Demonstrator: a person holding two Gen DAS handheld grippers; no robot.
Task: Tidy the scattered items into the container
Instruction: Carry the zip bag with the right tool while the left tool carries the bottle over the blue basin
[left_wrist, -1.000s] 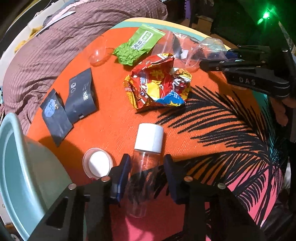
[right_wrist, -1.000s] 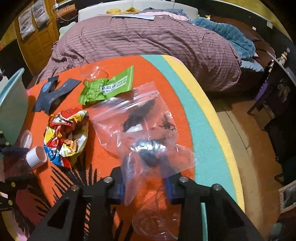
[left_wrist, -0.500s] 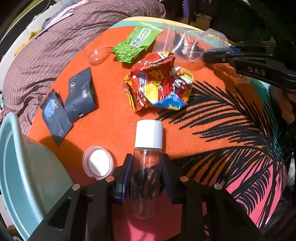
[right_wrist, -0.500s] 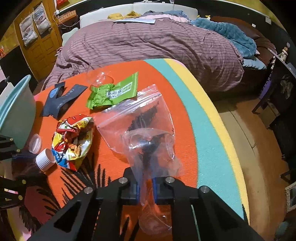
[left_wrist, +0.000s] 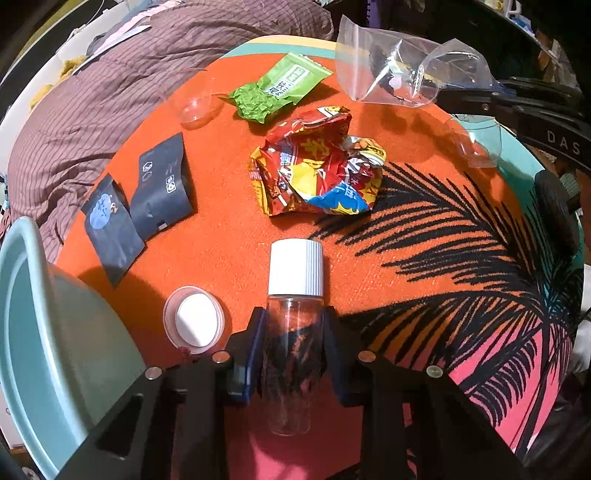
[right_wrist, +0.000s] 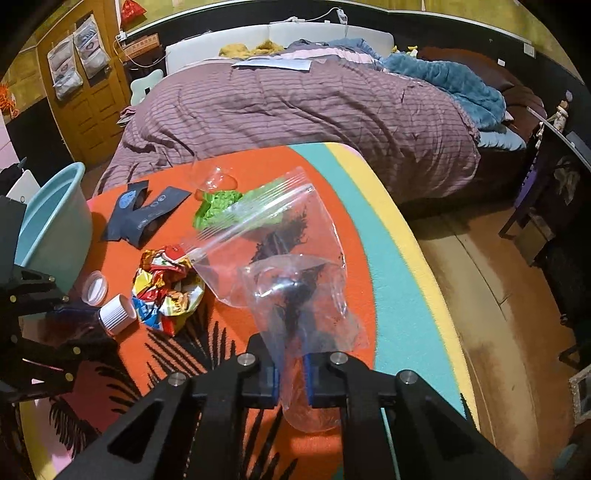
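Observation:
My left gripper (left_wrist: 293, 332) is shut on a clear bottle with a white ribbed cap (left_wrist: 295, 273) that lies on the orange cloth. My right gripper (right_wrist: 291, 373) is shut on a clear zip bag (right_wrist: 280, 258) and holds it lifted above the table; the bag also shows in the left wrist view (left_wrist: 391, 74). The light blue tub (left_wrist: 40, 332) stands at the left edge, also seen in the right wrist view (right_wrist: 55, 218). Loose on the cloth lie a crumpled red and yellow wrapper (left_wrist: 317, 166), a green packet (left_wrist: 280, 88), two dark sachets (left_wrist: 136, 203) and a white lid (left_wrist: 194, 321).
A clear plastic cup (left_wrist: 194, 107) lies near the table's far edge, another clear cup (left_wrist: 476, 140) at the right. A bed with a striped purple cover (right_wrist: 314, 110) is behind the table. The floor (right_wrist: 498, 295) drops off to the right.
My left gripper closed on the bottle. My right gripper closed on the zip bag and lifted it off the table.

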